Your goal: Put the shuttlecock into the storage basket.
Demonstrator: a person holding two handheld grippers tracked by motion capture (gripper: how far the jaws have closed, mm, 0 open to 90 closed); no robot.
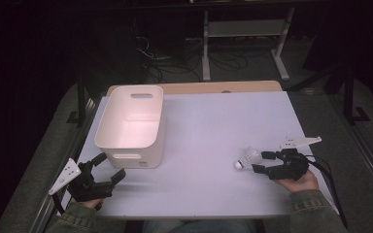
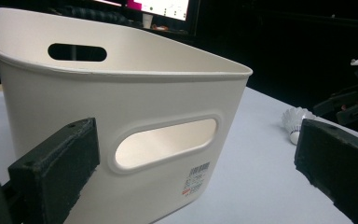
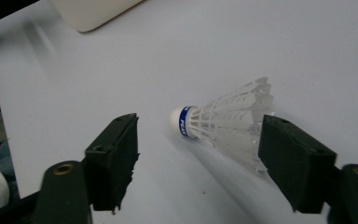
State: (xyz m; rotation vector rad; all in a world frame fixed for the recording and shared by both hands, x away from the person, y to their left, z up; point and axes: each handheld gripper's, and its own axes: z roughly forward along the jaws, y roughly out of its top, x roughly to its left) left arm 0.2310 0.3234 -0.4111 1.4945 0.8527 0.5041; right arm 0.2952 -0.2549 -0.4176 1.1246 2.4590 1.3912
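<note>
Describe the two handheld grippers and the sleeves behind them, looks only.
Both the left gripper and the right gripper are black, with two blocky, foam-like padded jaws. Each carries a pale three-cornered plate on top; the left one's shows dark holes. A black cable trails from the right gripper. The sleeves are olive green.

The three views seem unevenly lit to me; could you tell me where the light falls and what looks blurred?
High view: the table is lit, the room behind nearly black. Left gripper view: the bin glows through its handle slot, with close jaws soft. Right gripper view: the shuttlecock is sharp, with a faint shadow.
</note>
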